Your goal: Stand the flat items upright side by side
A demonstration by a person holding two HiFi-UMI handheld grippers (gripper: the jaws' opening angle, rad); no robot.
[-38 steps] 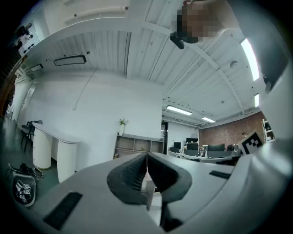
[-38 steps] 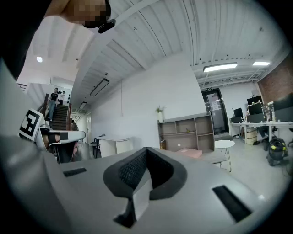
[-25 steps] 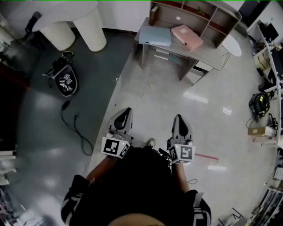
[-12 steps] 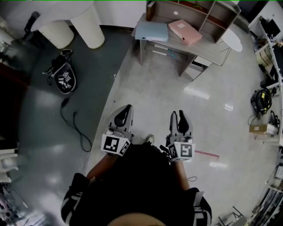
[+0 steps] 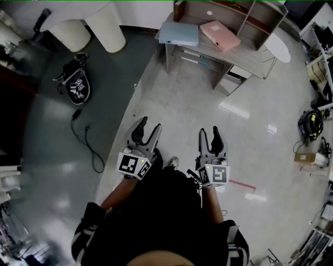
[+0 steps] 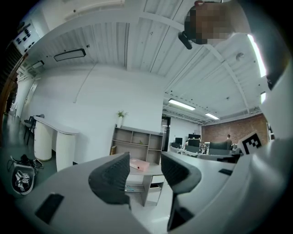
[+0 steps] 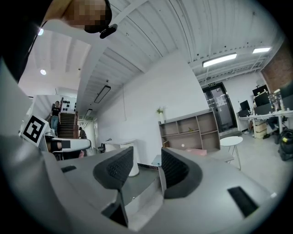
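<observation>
A flat light-blue box (image 5: pixel 179 34) and a flat pink box (image 5: pixel 220 35) lie on the wooden desk (image 5: pixel 205 52), far ahead of me across the floor. My left gripper (image 5: pixel 147 129) and right gripper (image 5: pixel 209 134) are held out side by side in front of my body, well short of the desk. Both pairs of jaws are opening, with nothing between them. In the left gripper view the pink box (image 6: pixel 138 165) shows in the gap of the left gripper (image 6: pixel 144 176). In the right gripper view the pink box (image 7: pixel 201 152) lies to the right of the right gripper (image 7: pixel 146 167).
An open shelf unit (image 5: pixel 234 13) stands on the back of the desk. A black bag (image 5: pixel 78 85) and a loose cable (image 5: pixel 86 143) lie on the dark floor at left. A white curved counter (image 5: pixel 88 23) and a small white round table (image 5: pixel 277 48) flank the desk.
Both grippers' jaws have gone from shut to parted, the right first and then the left. The left gripper has tilted a little to the right.
</observation>
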